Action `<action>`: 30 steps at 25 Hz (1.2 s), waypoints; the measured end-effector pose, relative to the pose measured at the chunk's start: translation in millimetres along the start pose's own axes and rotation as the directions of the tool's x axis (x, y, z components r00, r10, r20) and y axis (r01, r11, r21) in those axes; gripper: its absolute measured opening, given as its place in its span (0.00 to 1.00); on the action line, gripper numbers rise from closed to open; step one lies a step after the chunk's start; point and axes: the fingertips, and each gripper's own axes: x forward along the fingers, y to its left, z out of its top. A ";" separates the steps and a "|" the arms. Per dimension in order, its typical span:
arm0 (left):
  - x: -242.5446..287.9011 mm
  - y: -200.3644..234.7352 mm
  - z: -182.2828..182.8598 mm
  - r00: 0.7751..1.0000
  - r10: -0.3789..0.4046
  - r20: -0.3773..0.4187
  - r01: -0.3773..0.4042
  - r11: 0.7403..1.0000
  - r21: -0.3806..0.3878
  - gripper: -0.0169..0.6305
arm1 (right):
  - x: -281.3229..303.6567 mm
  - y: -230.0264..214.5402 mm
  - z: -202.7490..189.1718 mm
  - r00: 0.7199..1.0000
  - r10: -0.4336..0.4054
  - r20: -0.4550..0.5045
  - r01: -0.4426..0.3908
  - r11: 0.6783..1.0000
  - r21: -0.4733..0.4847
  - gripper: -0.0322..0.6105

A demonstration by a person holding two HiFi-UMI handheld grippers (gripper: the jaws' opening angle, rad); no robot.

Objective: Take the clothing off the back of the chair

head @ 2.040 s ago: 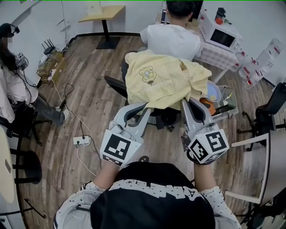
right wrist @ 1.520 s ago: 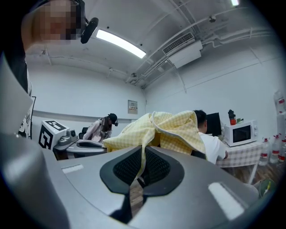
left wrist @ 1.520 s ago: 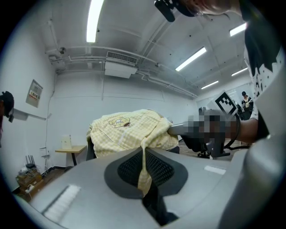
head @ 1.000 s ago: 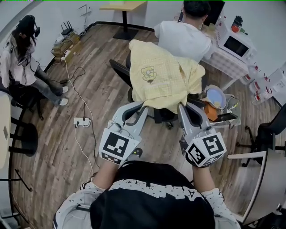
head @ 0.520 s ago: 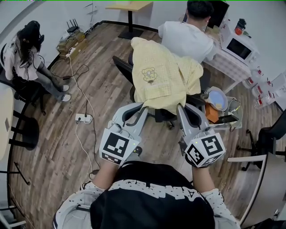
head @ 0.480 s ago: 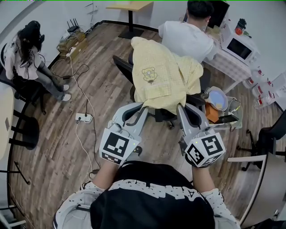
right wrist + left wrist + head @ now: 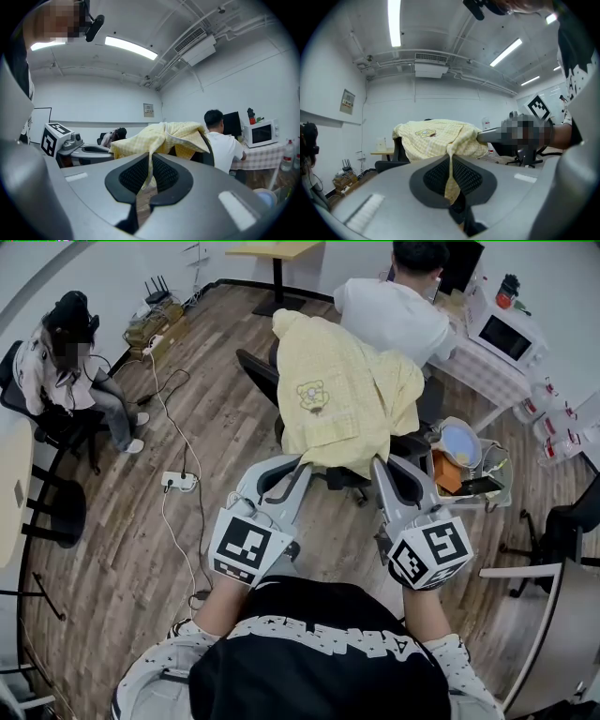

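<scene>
Head view: hem of yellow clothing tight in closed jaws of left tool and right tool.

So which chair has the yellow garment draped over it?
The black office chair just ahead, behind the person in white; the left gripper and right gripper both pinch that garment.

Pale yellow checked garment with a bear emblem: two seconds back wide and low across the black office chair; now taller and narrower in the head view, top corner higher in frame.
Seated person in a white top: from cut off at the left edge to wholly in view.
White power strip with trailing cable: further up the frame.
Light wooden table and white microwave oven: further right.
</scene>
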 end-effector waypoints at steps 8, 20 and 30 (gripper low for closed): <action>-8.4 -12.3 -0.9 1.000 -0.001 -0.009 0.001 1.000 0.005 0.05 | -11.5 4.8 -1.7 1.000 0.006 0.007 -0.006 1.000 0.004 0.10; -21.8 -26.7 -2.7 1.000 0.001 -0.026 -0.001 1.000 0.017 0.05 | -25.8 11.9 -9.5 1.000 0.011 0.017 -0.011 1.000 0.025 0.10; -30.7 -37.3 -5.5 0.999 -0.022 -0.038 0.023 0.999 0.025 0.05 | -37.0 18.8 -14.2 1.000 -0.007 0.017 0.007 0.999 0.037 0.10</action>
